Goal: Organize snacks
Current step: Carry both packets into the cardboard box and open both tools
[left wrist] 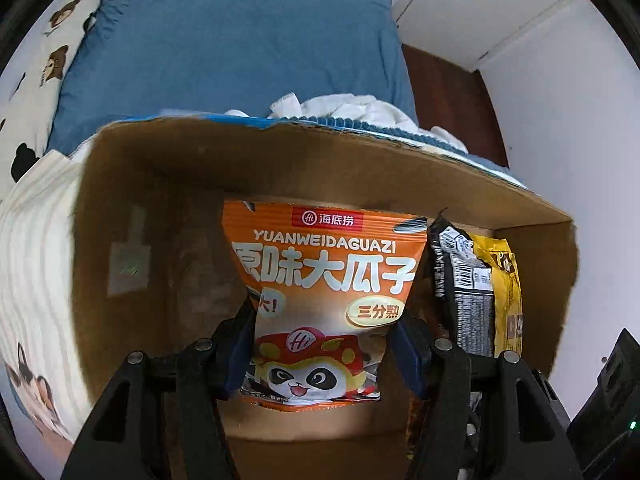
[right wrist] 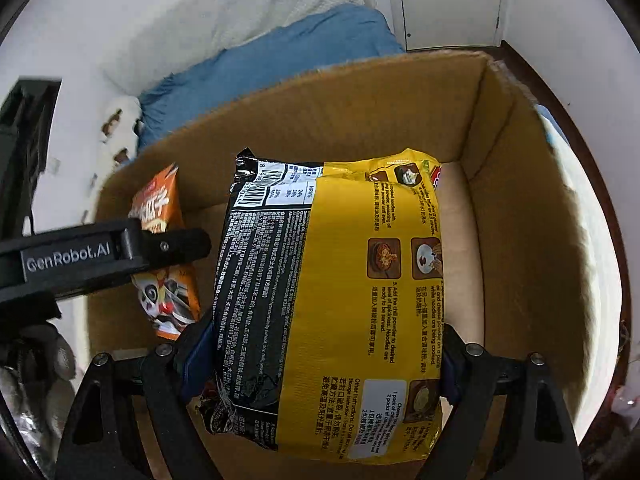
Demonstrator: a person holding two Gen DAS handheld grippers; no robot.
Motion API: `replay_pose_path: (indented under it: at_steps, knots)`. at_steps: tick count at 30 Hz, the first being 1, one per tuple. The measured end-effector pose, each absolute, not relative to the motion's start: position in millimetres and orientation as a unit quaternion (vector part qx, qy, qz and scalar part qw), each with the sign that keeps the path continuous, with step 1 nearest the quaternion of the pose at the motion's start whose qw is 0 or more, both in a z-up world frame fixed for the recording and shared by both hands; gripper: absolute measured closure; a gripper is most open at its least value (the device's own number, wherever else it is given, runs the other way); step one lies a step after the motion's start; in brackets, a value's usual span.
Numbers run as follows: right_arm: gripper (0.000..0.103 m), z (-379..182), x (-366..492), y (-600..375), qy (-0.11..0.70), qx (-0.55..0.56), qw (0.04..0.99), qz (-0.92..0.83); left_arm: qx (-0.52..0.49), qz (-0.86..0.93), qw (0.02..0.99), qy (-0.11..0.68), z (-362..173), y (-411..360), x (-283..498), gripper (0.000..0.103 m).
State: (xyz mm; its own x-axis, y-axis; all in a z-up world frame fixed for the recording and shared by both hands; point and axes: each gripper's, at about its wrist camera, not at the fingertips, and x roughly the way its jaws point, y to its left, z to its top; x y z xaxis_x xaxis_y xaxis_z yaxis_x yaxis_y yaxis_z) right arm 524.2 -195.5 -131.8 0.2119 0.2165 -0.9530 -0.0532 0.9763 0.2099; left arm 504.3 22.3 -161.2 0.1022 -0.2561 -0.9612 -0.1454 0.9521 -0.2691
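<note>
I am lowering both snacks into the cardboard box (right wrist: pixel 520 208), my left gripper (left wrist: pixel 324 344) clamping the orange sunflower-seed bag (left wrist: pixel 320 300) and my right gripper (right wrist: pixel 320 364) clamping the black-and-yellow noodle pack (right wrist: pixel 332 300), neither yet released, so placing them remains.

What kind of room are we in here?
Probably a bedroom. Behind the cardboard box lies a blue pillow on bedding printed with little bears, and a white blanket is bunched up by the wall.
</note>
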Motion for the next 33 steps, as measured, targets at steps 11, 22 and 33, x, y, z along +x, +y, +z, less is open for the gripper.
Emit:
replay_pose_path:
  at_steps: [11, 22, 33]
  knots:
    - [0.004, -173.8, 555.9, -192.6, 0.660, 0.020, 0.747, 0.077, -0.150, -0.038, 0.704, 0.693, -180.1, 28.6, 518.9, 0.009]
    - [0.001, -126.3, 521.1, -205.8, 0.647, 0.026, 0.758, 0.077, -0.115, -0.042, 0.756, 0.643, -112.1, 43.7, 456.4, 0.008]
    - [0.001, -16.8, 444.7, -206.2, 0.575, 0.037, 0.813, 0.083, -0.105, -0.031, 0.823, 0.558, -53.9, 27.6, 416.6, 0.008]
